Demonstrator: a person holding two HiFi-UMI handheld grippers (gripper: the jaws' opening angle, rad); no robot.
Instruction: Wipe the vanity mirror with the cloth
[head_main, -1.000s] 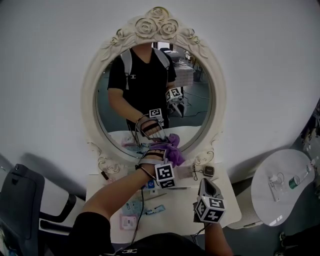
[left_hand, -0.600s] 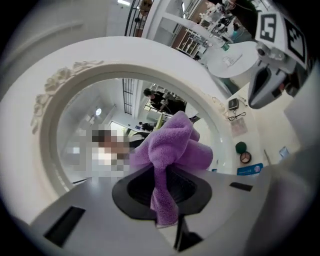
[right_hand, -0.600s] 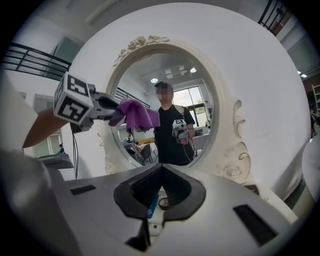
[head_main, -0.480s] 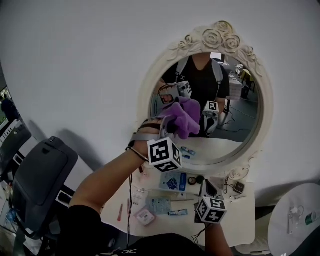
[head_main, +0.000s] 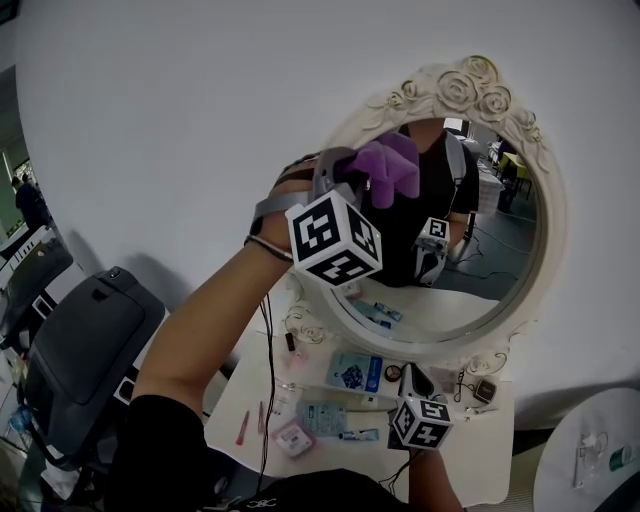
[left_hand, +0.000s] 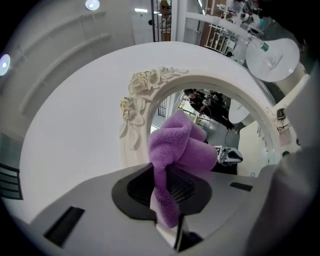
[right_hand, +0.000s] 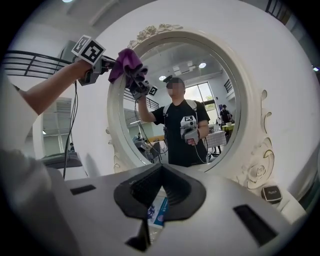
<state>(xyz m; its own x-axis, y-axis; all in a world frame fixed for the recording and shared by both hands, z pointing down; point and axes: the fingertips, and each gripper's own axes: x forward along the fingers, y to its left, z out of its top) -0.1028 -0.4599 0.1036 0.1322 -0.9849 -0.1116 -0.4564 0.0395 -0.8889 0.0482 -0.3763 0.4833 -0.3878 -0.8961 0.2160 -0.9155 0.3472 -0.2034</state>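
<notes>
Fluffy purple cloth (left_hand: 180, 150) at centre frame, matt and nubby like terry. Glossy, reflective glass in the mirror (head_main: 500, 250). Cream frame (head_main: 470, 85) of carved roses, smooth with a satin sheen. Matt grey plastic on the left claw (left_hand: 169, 231). Plain matt white wall (head_main: 180, 120), upper left.

left gripper (head_main: 352, 188) clamping cloth (head_main: 388, 168), seemingly on mirror (head_main: 500, 262)

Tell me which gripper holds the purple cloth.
The left gripper, raised at the mirror, jaws shut on the cloth; the right gripper hangs low, empty.
</notes>
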